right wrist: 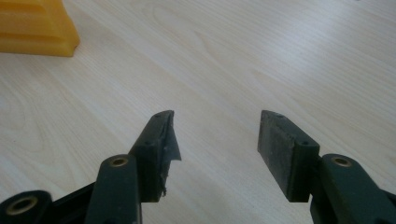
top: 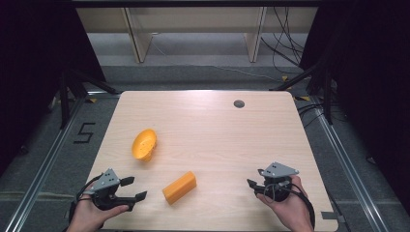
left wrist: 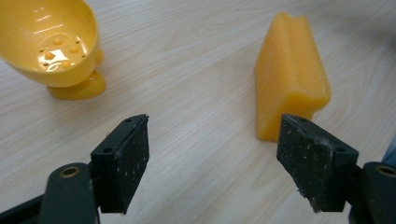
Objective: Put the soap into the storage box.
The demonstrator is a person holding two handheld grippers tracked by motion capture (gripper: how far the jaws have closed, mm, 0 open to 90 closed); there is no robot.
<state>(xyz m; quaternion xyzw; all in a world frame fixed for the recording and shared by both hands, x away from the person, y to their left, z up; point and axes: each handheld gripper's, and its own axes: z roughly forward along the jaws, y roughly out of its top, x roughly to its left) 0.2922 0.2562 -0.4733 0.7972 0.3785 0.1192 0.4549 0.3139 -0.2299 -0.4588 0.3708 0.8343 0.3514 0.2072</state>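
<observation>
An orange block [top: 179,187] lies on the wooden table [top: 217,125] near the front, between my two grippers. A yellow perforated bowl-like piece [top: 144,144] lies tipped on its side behind it to the left. My left gripper [top: 134,188] rests at the front left, open, jaws pointing right toward the block. In the left gripper view the block [left wrist: 288,74] stands just beyond the right pad and the yellow piece [left wrist: 51,44] is at the upper left. My right gripper [top: 252,186] sits at the front right, open, with bare table between its jaws; the block's corner [right wrist: 35,28] lies far off.
A small grey round grommet [top: 239,103] is set in the table near its far edge. Black frame legs and cables stand beyond the table on both sides. A "5" is marked on the floor at the left.
</observation>
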